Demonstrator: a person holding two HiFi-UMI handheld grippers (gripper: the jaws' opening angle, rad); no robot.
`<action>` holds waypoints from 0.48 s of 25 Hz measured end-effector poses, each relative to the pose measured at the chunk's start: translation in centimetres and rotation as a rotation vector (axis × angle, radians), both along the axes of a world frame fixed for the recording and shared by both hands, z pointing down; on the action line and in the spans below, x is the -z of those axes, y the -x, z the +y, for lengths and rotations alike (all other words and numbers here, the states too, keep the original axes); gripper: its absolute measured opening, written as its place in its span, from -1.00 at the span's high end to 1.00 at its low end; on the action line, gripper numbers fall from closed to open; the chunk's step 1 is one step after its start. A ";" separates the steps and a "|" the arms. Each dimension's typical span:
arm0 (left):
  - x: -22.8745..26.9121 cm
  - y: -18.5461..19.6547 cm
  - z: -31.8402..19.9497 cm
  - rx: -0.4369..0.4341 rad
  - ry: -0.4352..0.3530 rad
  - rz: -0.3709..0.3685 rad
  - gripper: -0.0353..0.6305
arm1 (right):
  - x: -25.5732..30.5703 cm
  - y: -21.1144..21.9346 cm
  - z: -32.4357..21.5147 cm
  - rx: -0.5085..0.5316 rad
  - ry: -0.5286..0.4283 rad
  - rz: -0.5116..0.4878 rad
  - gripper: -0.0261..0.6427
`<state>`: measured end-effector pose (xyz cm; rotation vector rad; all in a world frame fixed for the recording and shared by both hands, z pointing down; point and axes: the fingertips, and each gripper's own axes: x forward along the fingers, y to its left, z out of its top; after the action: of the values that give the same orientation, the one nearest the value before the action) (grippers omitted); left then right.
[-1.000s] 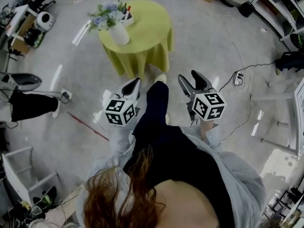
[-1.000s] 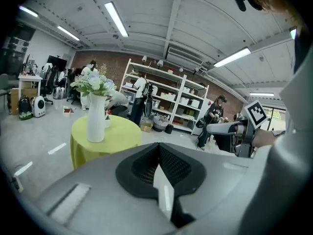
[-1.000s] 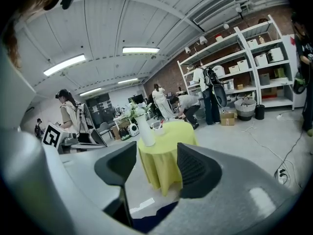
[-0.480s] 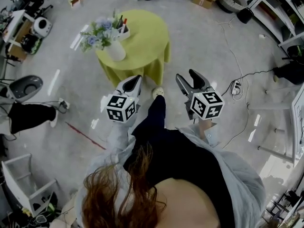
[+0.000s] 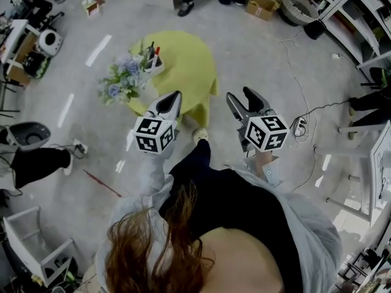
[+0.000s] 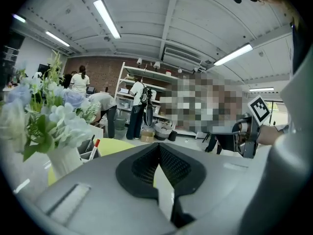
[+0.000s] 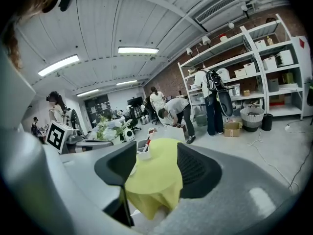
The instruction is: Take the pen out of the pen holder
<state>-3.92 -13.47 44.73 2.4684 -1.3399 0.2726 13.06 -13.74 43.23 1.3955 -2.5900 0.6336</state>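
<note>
A white pen holder (image 5: 153, 60) with several pens, one red-capped, stands on a round table under a yellow-green cloth (image 5: 186, 63), beside a white vase of blue and white flowers (image 5: 120, 81). My left gripper (image 5: 173, 97) is shut and empty, held over the table's near edge. My right gripper (image 5: 243, 97) is open and empty, to the right of the table. The left gripper view has the pen holder (image 6: 90, 148) and a red-capped pen (image 6: 94, 147) at left, behind the shut gripper (image 6: 157, 148). In the right gripper view the pen holder (image 7: 143, 153) and table (image 7: 155, 173) sit between the open gripper's (image 7: 154, 163) fingers.
Shelving (image 5: 366, 17) runs along the right wall, with a cable and power strip (image 5: 300, 127) on the floor. Carts and equipment (image 5: 30, 35) crowd the left side. People stand near shelves (image 6: 139, 106) beyond the table. A cardboard box (image 5: 264, 5) lies at the back.
The person has stepped toward the table, so it and the pen holder now sit closer to both grippers. The left gripper now overlaps the table's near edge. Neither gripper's jaws changed.
</note>
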 end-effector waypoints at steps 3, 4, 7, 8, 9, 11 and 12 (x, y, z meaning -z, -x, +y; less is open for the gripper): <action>0.2 -0.2 -2.1 -0.002 0.004 0.005 0.83 | 0.4 0.0 -2.2 0.001 0.002 -0.001 0.14; 0.2 -0.3 -2.7 -0.001 0.005 0.005 0.83 | 0.5 -0.1 -2.9 0.000 0.003 0.001 0.14; 0.1 -0.5 -4.6 0.006 0.014 0.014 0.83 | 0.7 -0.4 -4.8 -0.001 0.009 0.008 0.14; 0.0 -0.6 -5.1 0.008 0.018 0.017 0.83 | 0.7 -0.4 -5.4 0.001 0.010 0.010 0.14; -0.2 -0.6 -5.6 0.011 0.020 0.019 0.83 | 0.7 -0.4 -5.9 0.003 0.008 0.011 0.14; -0.4 -0.6 -6.4 0.018 0.023 0.026 0.83 | 0.7 -0.5 -7.1 0.006 0.006 0.010 0.14; -0.4 -0.6 -6.9 0.020 0.025 0.030 0.83 | 0.7 -0.5 -7.6 0.007 0.006 0.009 0.14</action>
<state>-3.28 -20.33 45.16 2.4279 -1.3403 0.2447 13.55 -21.39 42.56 1.3834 -2.5829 0.6323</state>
